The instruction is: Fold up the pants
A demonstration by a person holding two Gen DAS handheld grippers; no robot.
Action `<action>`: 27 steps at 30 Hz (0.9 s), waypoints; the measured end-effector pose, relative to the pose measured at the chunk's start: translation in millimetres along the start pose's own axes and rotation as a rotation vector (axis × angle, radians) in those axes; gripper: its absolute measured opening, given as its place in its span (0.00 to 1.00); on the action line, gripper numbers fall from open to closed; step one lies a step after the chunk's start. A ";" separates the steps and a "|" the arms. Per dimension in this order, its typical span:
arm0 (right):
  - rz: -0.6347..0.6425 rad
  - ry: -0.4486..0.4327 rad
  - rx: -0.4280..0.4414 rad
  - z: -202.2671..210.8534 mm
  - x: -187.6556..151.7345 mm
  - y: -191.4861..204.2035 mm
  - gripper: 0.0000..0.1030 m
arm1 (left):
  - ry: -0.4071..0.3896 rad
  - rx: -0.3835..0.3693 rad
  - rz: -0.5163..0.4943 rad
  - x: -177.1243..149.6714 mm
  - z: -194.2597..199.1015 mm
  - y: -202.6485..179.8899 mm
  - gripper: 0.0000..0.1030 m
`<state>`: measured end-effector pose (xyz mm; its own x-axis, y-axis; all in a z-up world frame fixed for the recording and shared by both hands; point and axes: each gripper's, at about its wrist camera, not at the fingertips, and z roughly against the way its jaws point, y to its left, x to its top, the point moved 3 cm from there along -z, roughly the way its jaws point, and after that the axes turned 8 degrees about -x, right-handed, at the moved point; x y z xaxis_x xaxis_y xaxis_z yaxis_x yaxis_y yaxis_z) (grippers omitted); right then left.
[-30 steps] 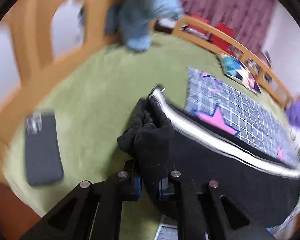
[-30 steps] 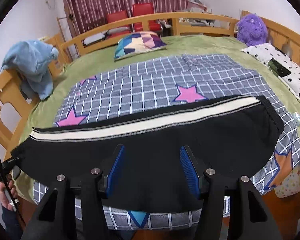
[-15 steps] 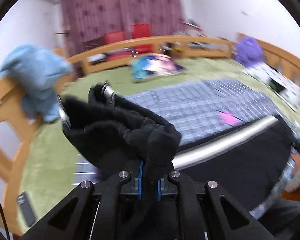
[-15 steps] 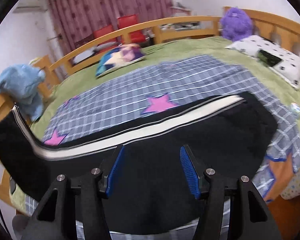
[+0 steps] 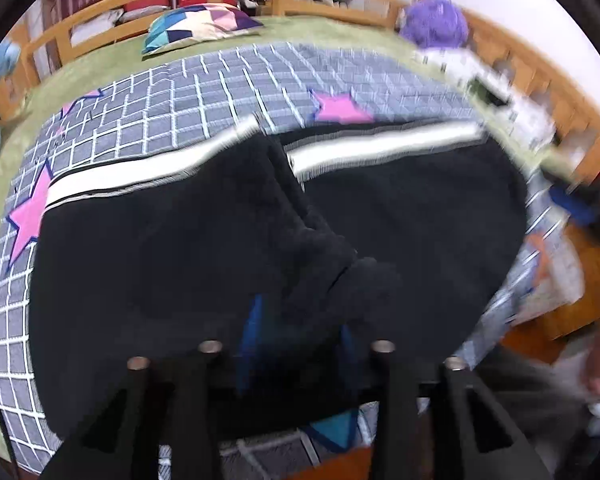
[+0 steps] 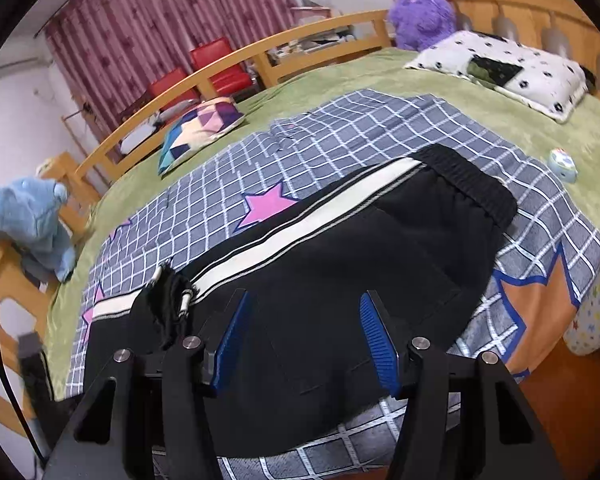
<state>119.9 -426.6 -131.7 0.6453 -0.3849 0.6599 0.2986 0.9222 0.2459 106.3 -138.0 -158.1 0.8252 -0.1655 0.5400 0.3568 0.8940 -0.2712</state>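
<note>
Lying across a grey checked blanket (image 6: 340,140) with pink stars, the black pants (image 6: 340,280) spread over the near half of a bed (image 6: 380,76) covered in green; a white side stripe (image 6: 300,232) runs along their far edge and the elastic waistband (image 6: 468,180) sits at the right end. No brand, label or writing can be read on the pants, the blanket or anything else in either view. In the left wrist view the leg end is doubled over the rest of the pants (image 5: 400,220), its cuff bunched up between the fingers of the left hand-held gripper (image 5: 298,332); the blue pads stand apart with cloth between them, but motion blur and the dark fabric covering them make it impossible to tell whether they pinch it. The right hand-held gripper (image 6: 304,340) hovers over the middle of the pants, its blue pads (image 6: 374,340) spread wide, holding nothing. A patterned cushion (image 6: 200,128), a spotted white pillow (image 6: 500,68), a purple plush toy (image 6: 420,16) and a blue garment (image 6: 24,220) on the wooden rail lie around the bed; the right edge of the left view is smeared beyond reading.
</note>
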 end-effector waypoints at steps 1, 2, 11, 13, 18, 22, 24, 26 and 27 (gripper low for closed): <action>0.013 0.005 0.005 -1.9 -1.4 6.4 0.55 | -0.031 -0.011 0.017 2.5 15.4 8.0 0.50; 0.022 0.010 0.008 -3.5 -2.6 11.0 0.55 | -0.069 -0.016 0.033 5.0 31.2 17.0 0.68; 0.162 0.107 0.139 -23.7 -35.8 88.3 0.55 | -0.335 0.119 0.123 52.7 107.9 101.5 0.76; 0.208 0.132 0.153 -31.1 -48.5 106.9 0.55 | -0.369 0.138 0.148 53.8 106.0 121.4 0.76; 0.343 0.172 0.159 -51.8 -79.7 150.8 0.55 | -0.285 0.093 0.275 43.7 86.8 159.8 0.76; 0.414 0.217 0.113 -77.6 -98.3 172.8 0.23 | -0.306 0.058 0.334 42.0 91.3 171.8 0.76; 0.467 0.198 0.074 -77.7 -103.3 174.5 0.19 | -0.312 0.056 0.337 39.0 92.7 174.3 0.76; 0.418 0.156 0.154 -57.7 -96.8 163.2 0.17 | -0.311 0.056 0.340 36.2 94.1 178.4 0.76; 0.379 0.153 0.200 -48.1 -93.0 156.1 0.17 | -0.314 0.056 0.347 35.5 94.8 180.6 0.76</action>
<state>140.3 -248.7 -188.9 0.7839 -0.0060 0.6209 -0.1110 0.9825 0.1496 158.5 57.0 -112.3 0.7163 0.2736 0.6419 0.0517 0.8966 -0.4399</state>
